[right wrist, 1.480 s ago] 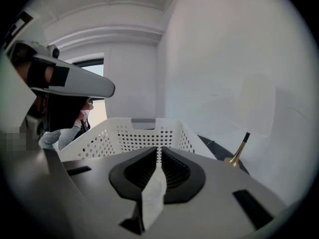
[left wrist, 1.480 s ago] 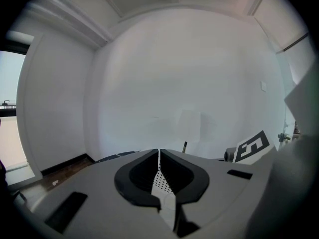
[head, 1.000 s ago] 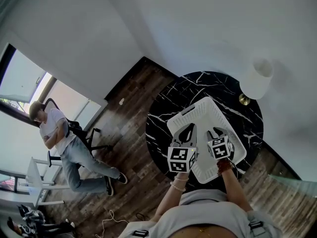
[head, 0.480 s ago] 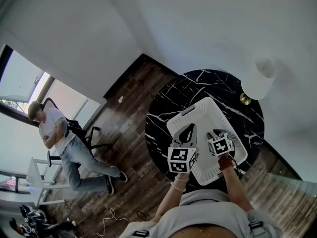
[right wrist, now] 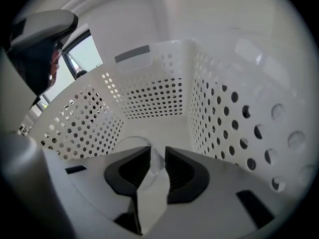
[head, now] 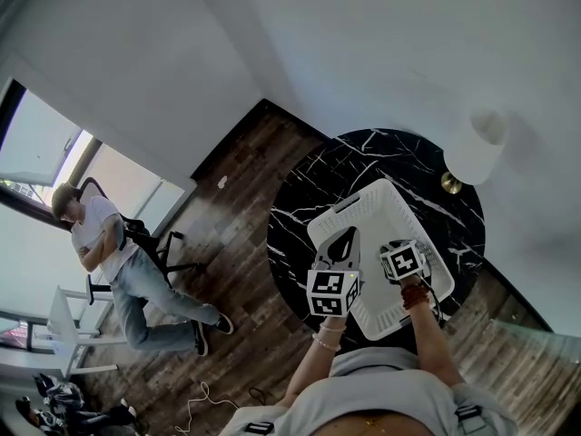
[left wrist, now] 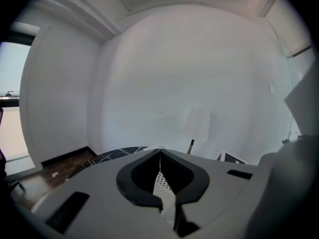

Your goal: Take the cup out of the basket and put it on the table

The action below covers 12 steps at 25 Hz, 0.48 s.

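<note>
Your right gripper point(right wrist: 157, 156) straddles the clear cup point(right wrist: 135, 144) inside the basket point(right wrist: 149, 91); your left gripper point(left wrist: 160, 152) is pressed together and empty.
The cup is glassy and hard to make out: only its rim shows, with its wall between spread jaws that have just been closing, the pads not clearly pressing. The head view hides it under your grippers; there the basket sits on the black marble desk point(head: 300, 198) near a lamp point(head: 474, 145). Versus a second ago, the right marker cube has shifted slightly into the basket; left unchanged.
</note>
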Available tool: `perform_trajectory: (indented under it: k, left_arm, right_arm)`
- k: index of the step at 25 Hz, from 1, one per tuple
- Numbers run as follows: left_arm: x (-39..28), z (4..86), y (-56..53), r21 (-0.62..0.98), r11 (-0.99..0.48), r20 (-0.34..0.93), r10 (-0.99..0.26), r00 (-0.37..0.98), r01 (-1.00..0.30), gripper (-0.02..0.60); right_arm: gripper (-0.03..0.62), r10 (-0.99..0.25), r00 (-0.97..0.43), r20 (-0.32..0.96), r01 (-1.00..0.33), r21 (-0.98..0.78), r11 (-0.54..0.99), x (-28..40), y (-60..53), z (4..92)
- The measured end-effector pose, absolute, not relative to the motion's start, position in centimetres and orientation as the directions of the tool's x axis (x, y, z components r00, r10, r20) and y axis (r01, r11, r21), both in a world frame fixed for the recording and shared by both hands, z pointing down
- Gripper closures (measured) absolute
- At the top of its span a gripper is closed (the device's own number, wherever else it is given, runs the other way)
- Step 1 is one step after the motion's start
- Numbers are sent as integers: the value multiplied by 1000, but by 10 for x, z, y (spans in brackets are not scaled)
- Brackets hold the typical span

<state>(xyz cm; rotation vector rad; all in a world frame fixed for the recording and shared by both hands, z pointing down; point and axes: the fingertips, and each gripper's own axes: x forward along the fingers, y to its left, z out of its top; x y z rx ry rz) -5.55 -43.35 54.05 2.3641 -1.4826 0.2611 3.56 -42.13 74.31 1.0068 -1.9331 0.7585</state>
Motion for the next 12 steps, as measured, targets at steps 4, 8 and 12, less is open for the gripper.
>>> perform_trajectory:
  k: [4, 8, 12]
  left_arm:
    - [-58, 540, -433, 179, -395, 331, -838, 434, -901, 577]
    - [-58, 540, -430, 185, -394, 331, -838, 434, -901, 577]
    - [-58, 540, -427, 184, -391, 331, -839, 432, -902, 577]
  right_arm:
    - [501, -374, -343, 862, -860, -127, 495, 37, -422, 742]
    - [510, -397, -335, 855, -868, -116, 482, 42, -420, 741]
    - [517, -412, -329, 850, -866, -97, 490, 42, -419, 741]
